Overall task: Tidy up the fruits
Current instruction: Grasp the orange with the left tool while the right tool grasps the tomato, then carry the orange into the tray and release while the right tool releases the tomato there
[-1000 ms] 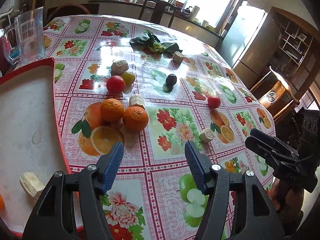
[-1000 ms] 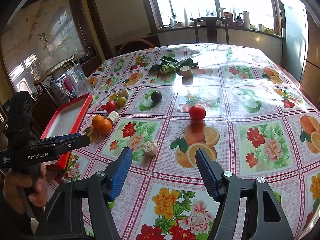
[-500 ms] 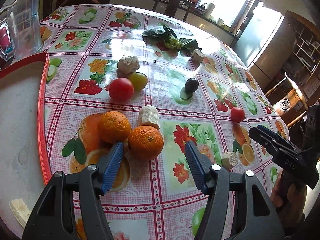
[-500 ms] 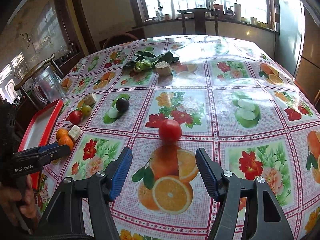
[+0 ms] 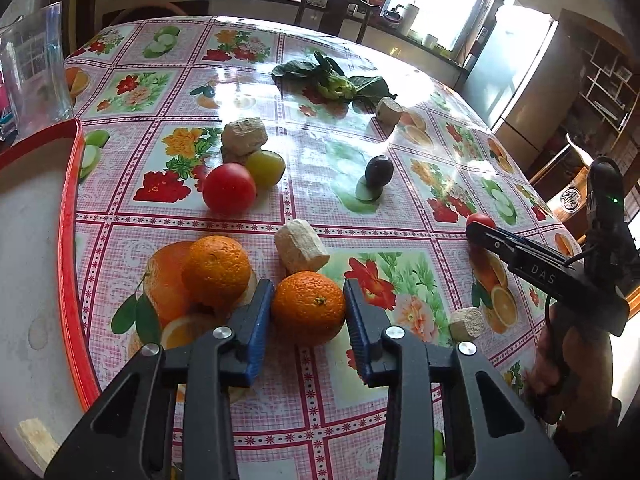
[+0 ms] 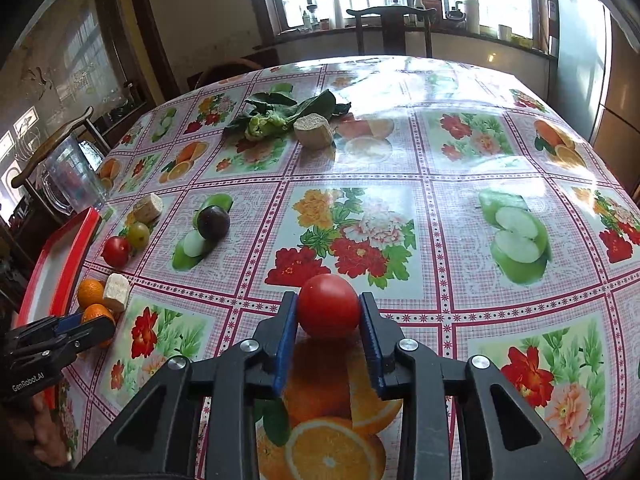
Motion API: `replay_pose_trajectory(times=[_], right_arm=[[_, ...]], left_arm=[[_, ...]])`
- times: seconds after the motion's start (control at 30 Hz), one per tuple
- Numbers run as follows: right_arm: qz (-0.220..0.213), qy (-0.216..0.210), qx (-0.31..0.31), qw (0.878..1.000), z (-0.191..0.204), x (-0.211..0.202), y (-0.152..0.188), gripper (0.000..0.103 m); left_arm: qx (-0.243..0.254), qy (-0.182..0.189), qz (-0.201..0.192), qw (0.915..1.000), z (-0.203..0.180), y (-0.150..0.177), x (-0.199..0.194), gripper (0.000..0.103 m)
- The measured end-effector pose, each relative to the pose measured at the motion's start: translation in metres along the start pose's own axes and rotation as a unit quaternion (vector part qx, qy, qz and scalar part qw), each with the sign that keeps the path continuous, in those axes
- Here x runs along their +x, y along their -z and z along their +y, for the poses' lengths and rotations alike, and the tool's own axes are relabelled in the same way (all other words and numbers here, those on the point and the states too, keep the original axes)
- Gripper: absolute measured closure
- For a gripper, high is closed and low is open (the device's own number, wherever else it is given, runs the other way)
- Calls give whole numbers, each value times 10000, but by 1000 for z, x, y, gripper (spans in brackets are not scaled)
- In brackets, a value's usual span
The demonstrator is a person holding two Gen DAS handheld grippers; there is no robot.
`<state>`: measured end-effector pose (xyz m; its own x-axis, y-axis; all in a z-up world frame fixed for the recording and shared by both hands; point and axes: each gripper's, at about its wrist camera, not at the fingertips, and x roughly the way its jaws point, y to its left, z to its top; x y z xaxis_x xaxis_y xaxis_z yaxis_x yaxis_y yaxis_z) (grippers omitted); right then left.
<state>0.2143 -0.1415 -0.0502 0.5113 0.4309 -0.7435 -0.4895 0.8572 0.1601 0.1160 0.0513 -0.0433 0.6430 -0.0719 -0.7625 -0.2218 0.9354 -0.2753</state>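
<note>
In the left wrist view an orange (image 5: 308, 306) sits on the tablecloth between the blue pads of my left gripper (image 5: 308, 286); its jaws are closing and both pads touch the fruit. A second orange (image 5: 218, 270) lies just left of it. In the right wrist view my right gripper (image 6: 328, 300) is closing on a small red tomato (image 6: 328, 306), with the pads pressed to its sides. Farther back lie a bigger red tomato (image 5: 229, 188), a yellow-green fruit (image 5: 266, 168) and a dark plum (image 5: 379, 170).
A red-rimmed tray (image 5: 68, 240) lies at the table's left edge, a glass jug (image 5: 34, 68) behind it. Beige chunks (image 5: 301, 246) are scattered among the fruit. Leafy greens (image 5: 336, 84) lie at the back, with a chair (image 6: 394, 28) beyond.
Both grippers moved forward and down to the fruit, and their wide jaws came in: the left around the near orange, the right around the small tomato.
</note>
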Motion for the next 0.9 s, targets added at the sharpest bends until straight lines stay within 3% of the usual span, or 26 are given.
replay_pose_trajectory(times=[0.5,0.9], right_arm=[[-330,-525,-59,9981,42,-68,24,72],[-355,-902,-374,9946,97,-85,37,72]], left_arm=[[-29,321,-243,9992,1,21,-48,70],[-189,310,-607,9975,24,35,-93,70]])
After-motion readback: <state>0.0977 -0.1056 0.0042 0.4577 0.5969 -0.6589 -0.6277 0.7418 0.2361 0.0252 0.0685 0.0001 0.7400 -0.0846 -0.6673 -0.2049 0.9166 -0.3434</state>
